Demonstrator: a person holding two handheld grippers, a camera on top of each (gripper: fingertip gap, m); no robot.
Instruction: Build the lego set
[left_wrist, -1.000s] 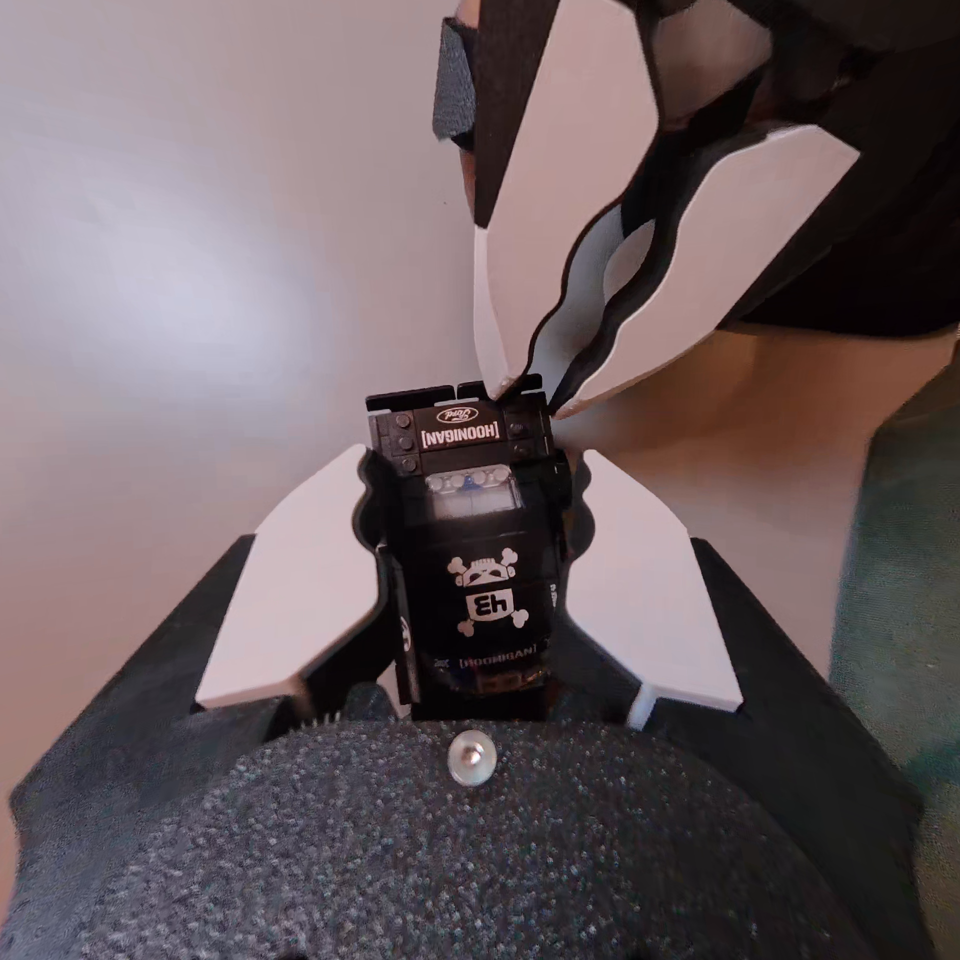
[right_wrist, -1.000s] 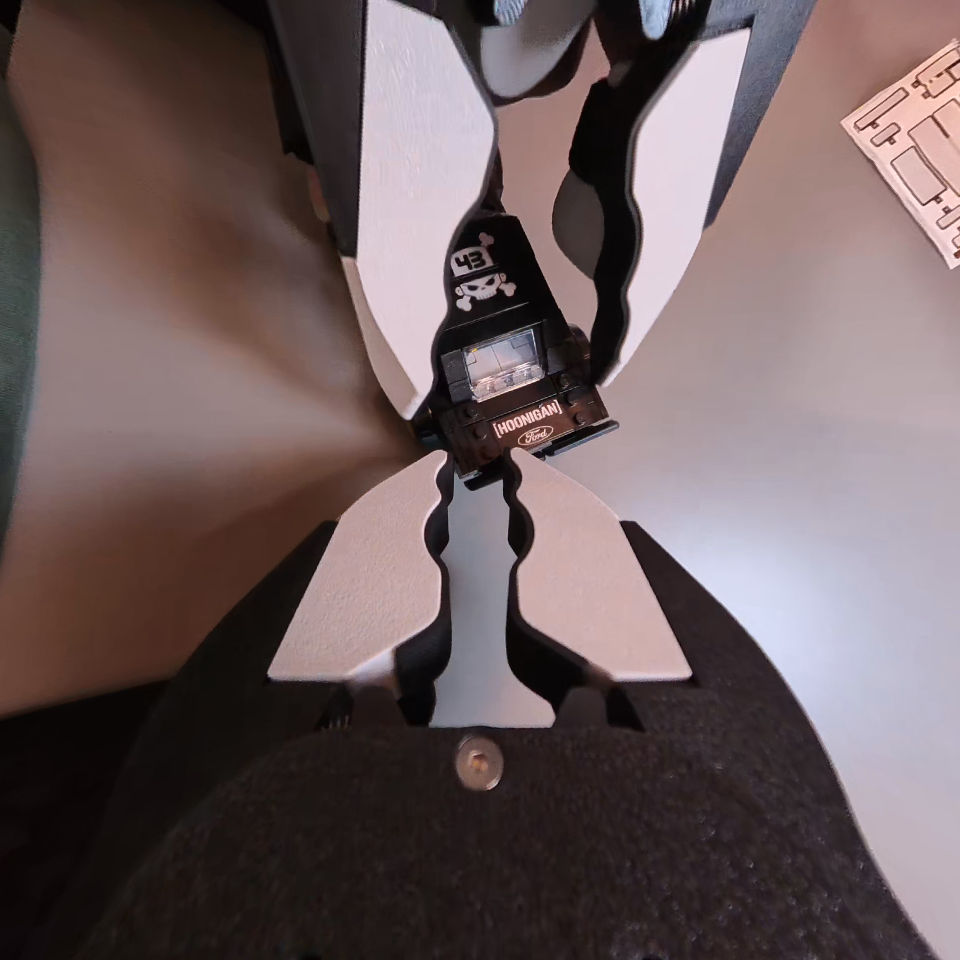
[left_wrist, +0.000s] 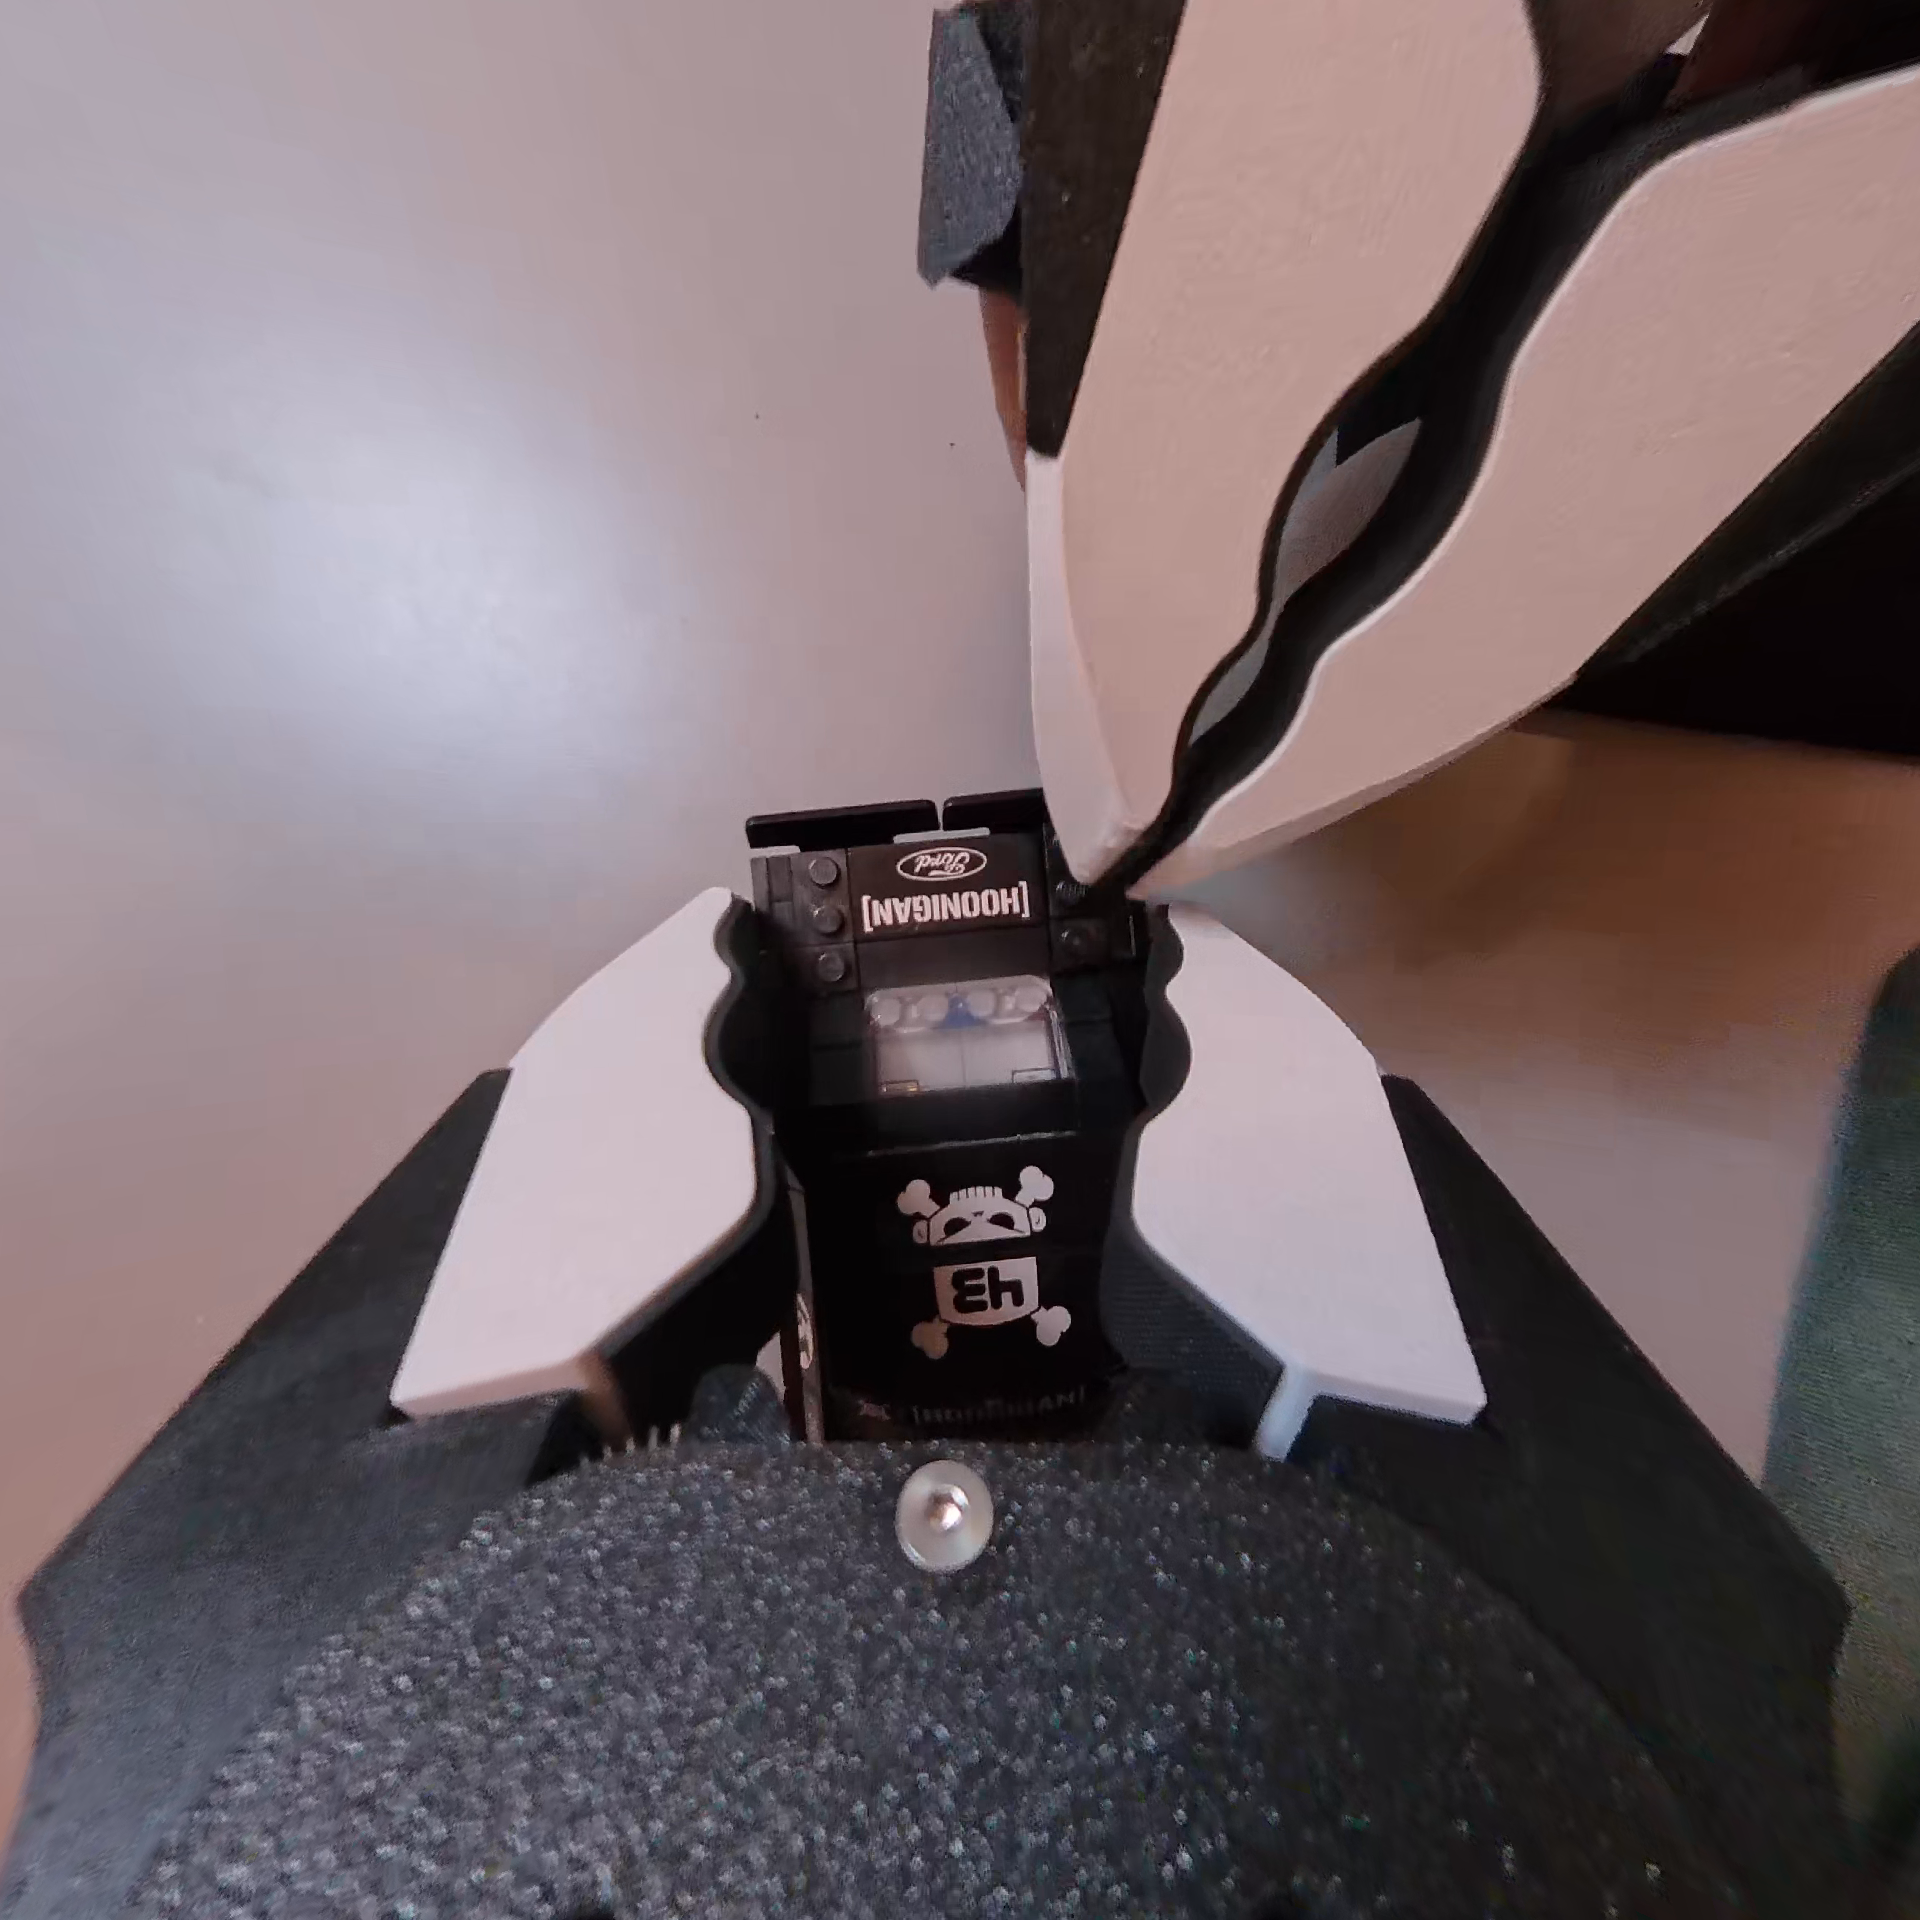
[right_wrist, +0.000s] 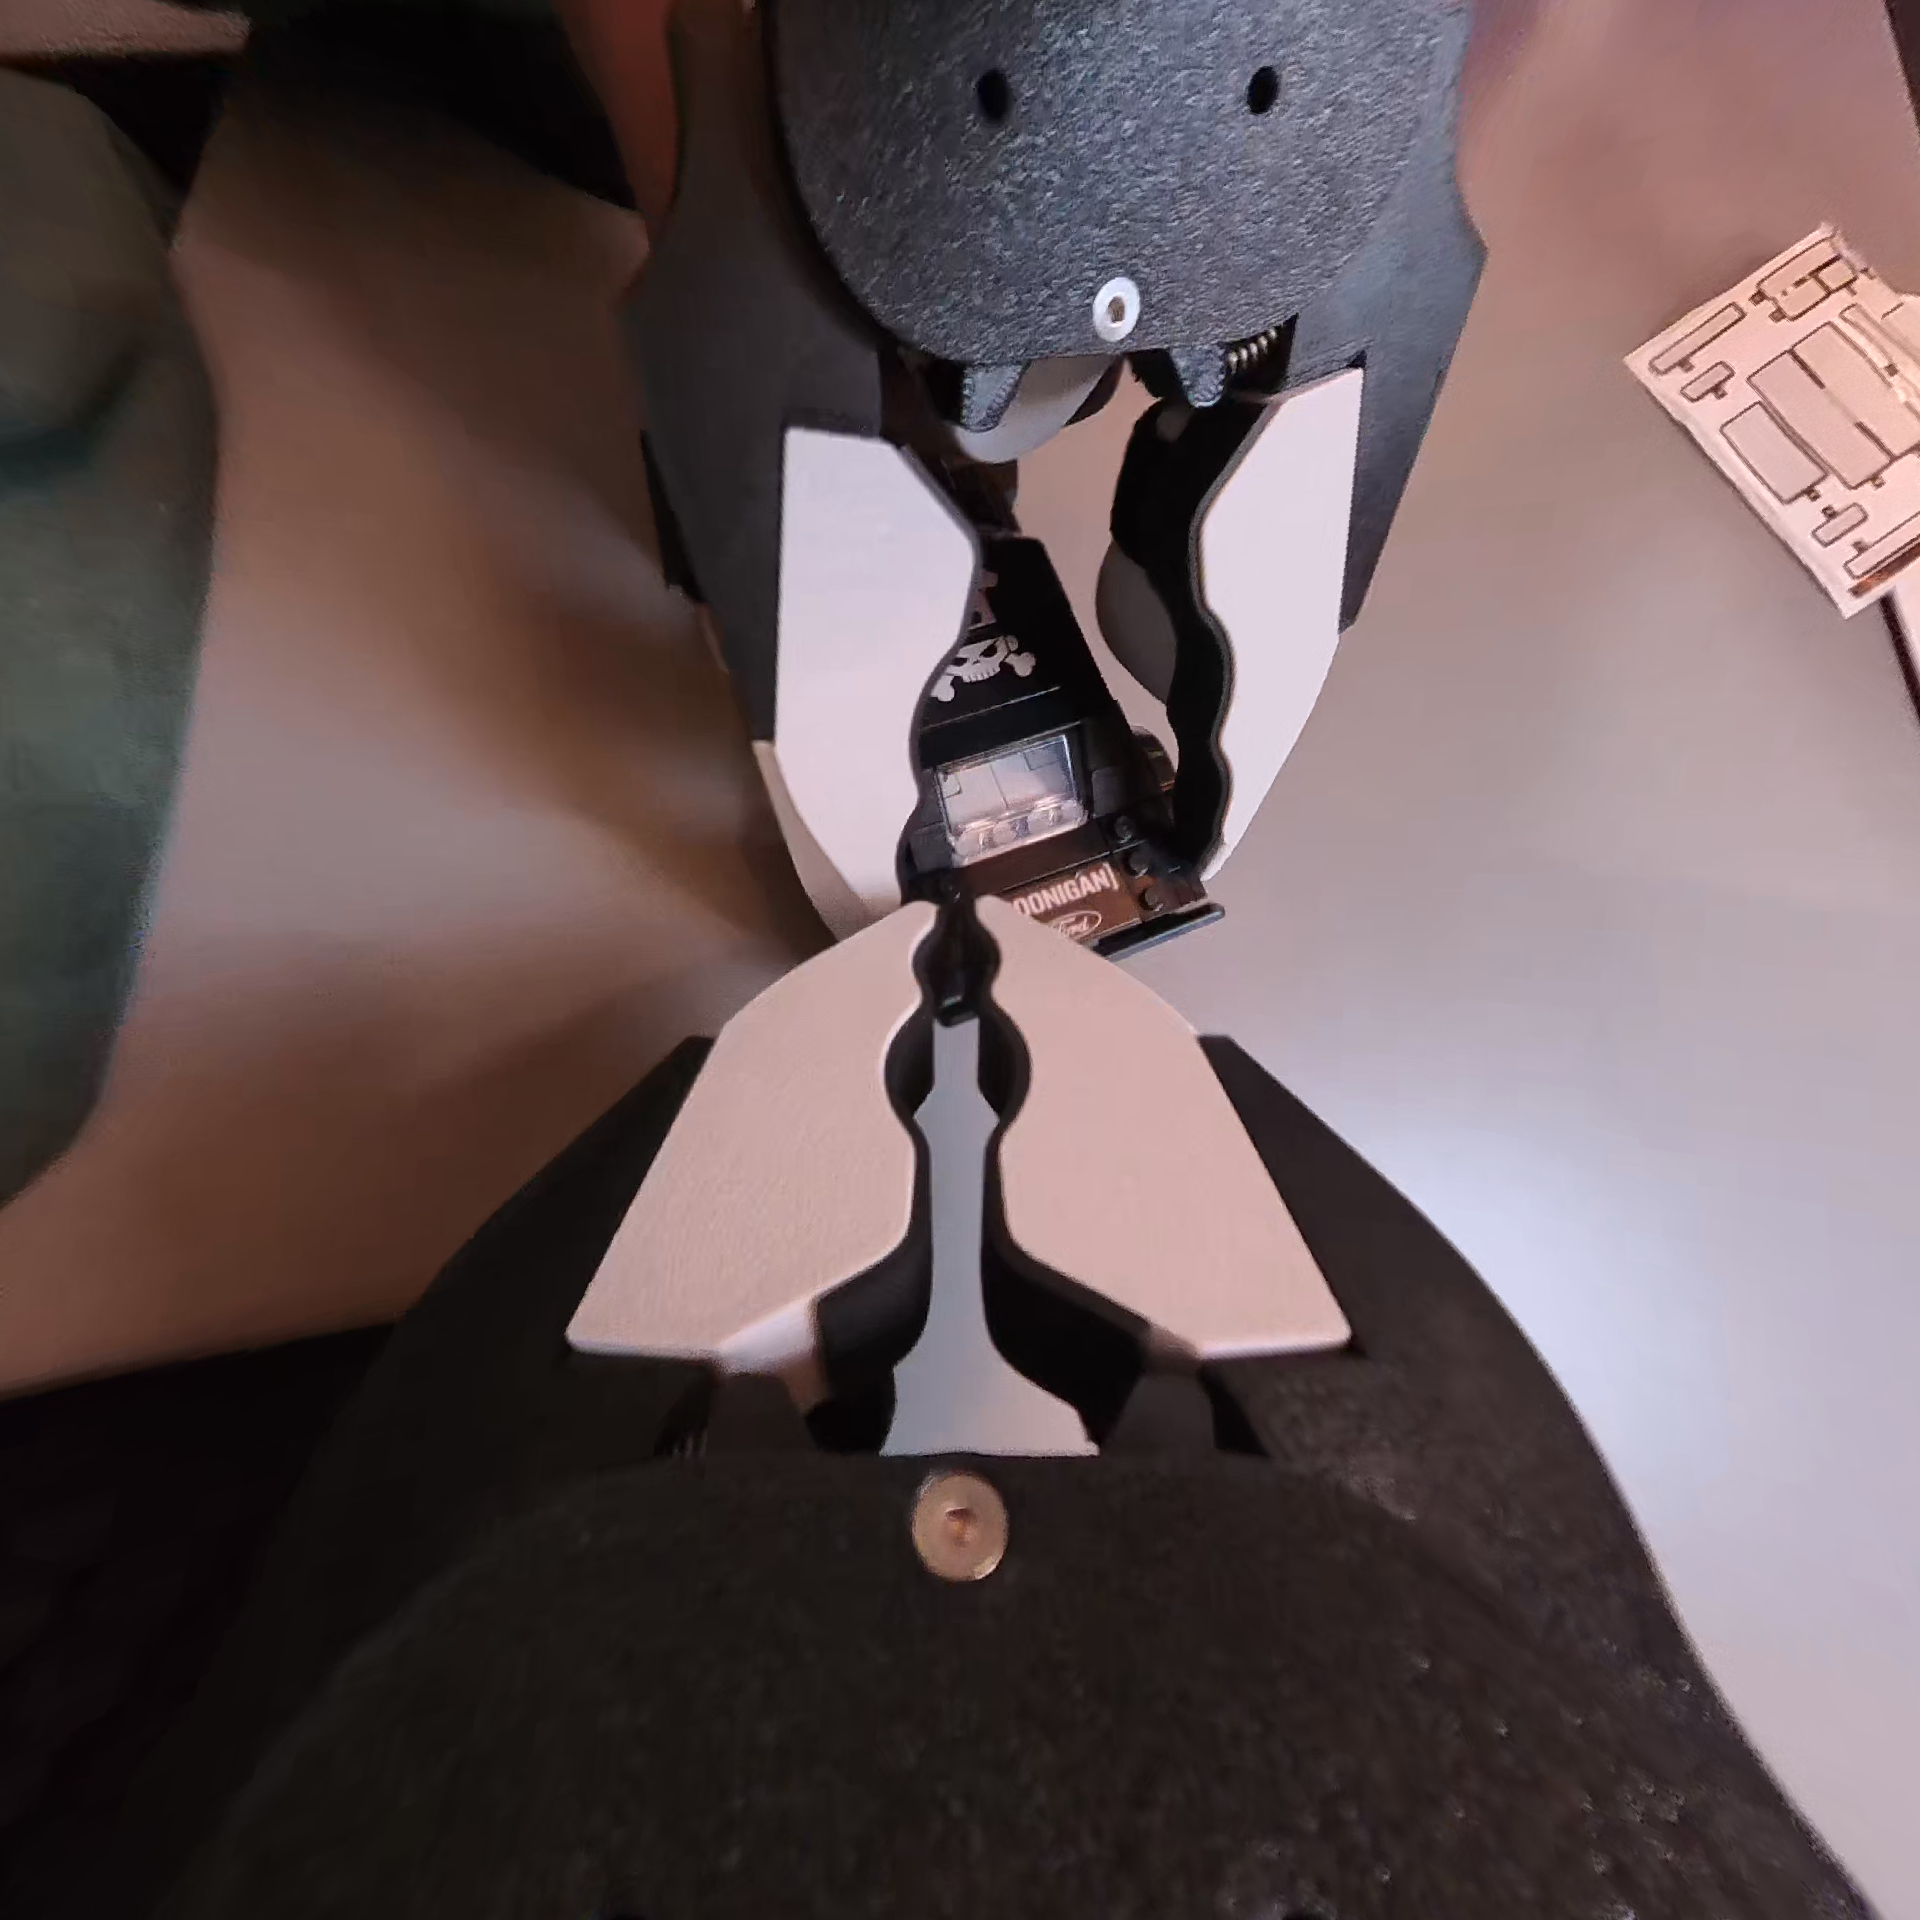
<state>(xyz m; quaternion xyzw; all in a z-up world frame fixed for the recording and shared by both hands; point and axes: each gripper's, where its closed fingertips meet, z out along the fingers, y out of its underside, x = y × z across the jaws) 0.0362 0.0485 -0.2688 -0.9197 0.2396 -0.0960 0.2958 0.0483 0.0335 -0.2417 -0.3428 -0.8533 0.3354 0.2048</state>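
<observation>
A black lego car (left_wrist: 961, 1174) with a white skull print on its roof sits lengthwise between the fingers of my left gripper (left_wrist: 951, 920), which is shut on its sides and holds it above the table. My right gripper (left_wrist: 1114, 885) comes in from the upper right. Its tips are pinched together on the car's front right corner. In the right wrist view, my right gripper (right_wrist: 953, 920) is closed on that corner of the car (right_wrist: 1023, 790). A thin black edge shows between the fingertips. The left gripper (right_wrist: 1049, 831) faces it from above, holding the car.
A pale grey table (left_wrist: 416, 520) lies under both grippers. A white sticker sheet (right_wrist: 1797, 416) lies on it at the far right of the right wrist view. A green cloth (right_wrist: 62, 540) is at the left there, and it also shows in the left wrist view (left_wrist: 1860, 1299). Both grippers' tips are close together, under 4 cm apart.
My right gripper's fingers have closed from a small gap to a pinch on the car's front corner. The two grippers have tilted and drawn closer. The left gripper's hold on the car is unchanged.
</observation>
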